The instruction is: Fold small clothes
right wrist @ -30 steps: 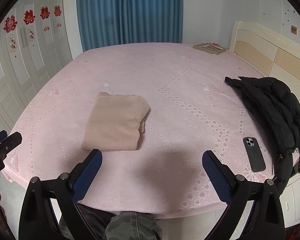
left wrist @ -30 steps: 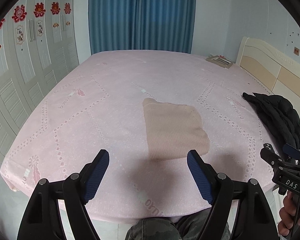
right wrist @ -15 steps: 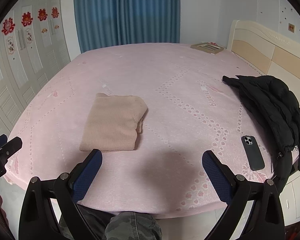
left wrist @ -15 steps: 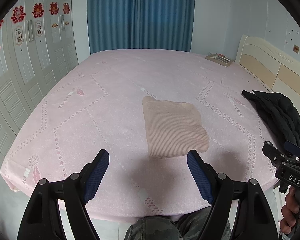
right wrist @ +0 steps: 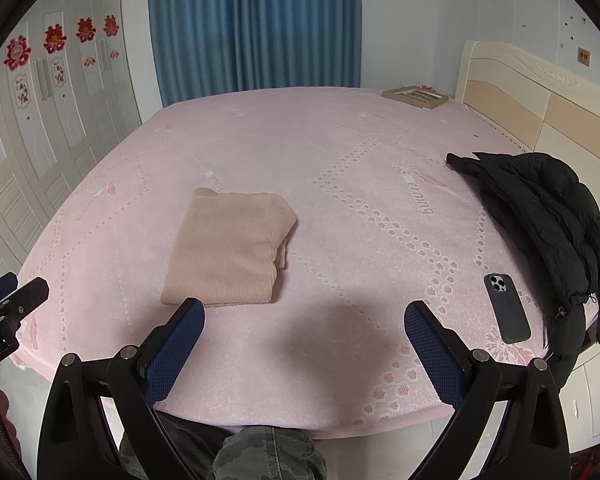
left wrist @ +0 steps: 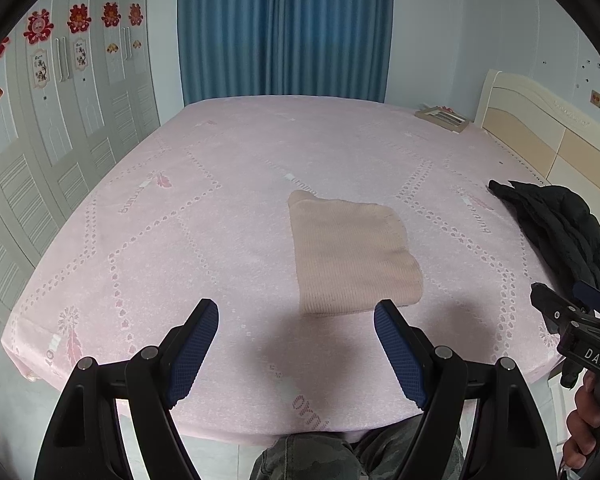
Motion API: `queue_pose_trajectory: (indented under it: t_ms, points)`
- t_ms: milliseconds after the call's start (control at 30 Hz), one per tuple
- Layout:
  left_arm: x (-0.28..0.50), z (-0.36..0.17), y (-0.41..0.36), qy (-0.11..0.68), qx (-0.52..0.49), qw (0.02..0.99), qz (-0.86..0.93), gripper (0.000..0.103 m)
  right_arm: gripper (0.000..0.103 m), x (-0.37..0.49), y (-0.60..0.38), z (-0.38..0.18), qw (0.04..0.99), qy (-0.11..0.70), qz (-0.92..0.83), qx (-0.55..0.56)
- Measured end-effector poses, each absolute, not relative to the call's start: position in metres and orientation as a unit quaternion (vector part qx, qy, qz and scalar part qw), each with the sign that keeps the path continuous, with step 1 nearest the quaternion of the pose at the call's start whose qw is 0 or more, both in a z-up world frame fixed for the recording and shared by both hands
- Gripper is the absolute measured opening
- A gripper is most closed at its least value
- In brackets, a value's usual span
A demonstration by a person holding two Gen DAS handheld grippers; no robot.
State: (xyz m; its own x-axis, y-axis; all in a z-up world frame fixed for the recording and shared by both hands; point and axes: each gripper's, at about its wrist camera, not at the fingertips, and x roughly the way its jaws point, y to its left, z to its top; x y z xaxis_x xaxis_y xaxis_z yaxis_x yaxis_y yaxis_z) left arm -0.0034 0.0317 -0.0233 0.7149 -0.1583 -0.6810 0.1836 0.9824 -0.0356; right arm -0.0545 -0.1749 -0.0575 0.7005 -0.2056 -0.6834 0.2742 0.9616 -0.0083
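Note:
A beige ribbed knit garment (left wrist: pixel 350 254) lies folded into a flat rectangle on the pink bed (left wrist: pixel 180 216); it also shows in the right wrist view (right wrist: pixel 230 248). My left gripper (left wrist: pixel 296 348) is open and empty, held above the bed's near edge, short of the garment. My right gripper (right wrist: pixel 304 344) is open and empty, above the near edge to the right of the garment. The right gripper also shows at the right edge of the left wrist view (left wrist: pixel 580 332), and the left one at the left edge of the right wrist view (right wrist: pixel 8 308).
A black puffer jacket (right wrist: pixel 548 220) lies at the bed's right edge by the cream headboard (right wrist: pixel 532 96). A dark phone (right wrist: pixel 506 308) lies near it. A flat box (right wrist: pixel 414 96) sits at the far corner. White wardrobe doors (left wrist: pixel 40 140) stand left, blue curtains (left wrist: pixel 284 28) behind.
Both grippers have drawn back and risen slightly from the bed; the folded garment looks a little farther away. Nothing on the bed has moved.

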Motion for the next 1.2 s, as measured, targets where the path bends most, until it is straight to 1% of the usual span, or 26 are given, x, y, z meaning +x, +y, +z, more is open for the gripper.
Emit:
queue_pose_trajectory:
  t_ms: [1200]
  points:
    - [-0.0028, -0.024, 0.0348, 0.368, 0.017, 0.925, -0.096, 0.079, 0.099, -0.0552, -0.1683, -0.0505, 0.922, 0.359, -0.132, 0.049]
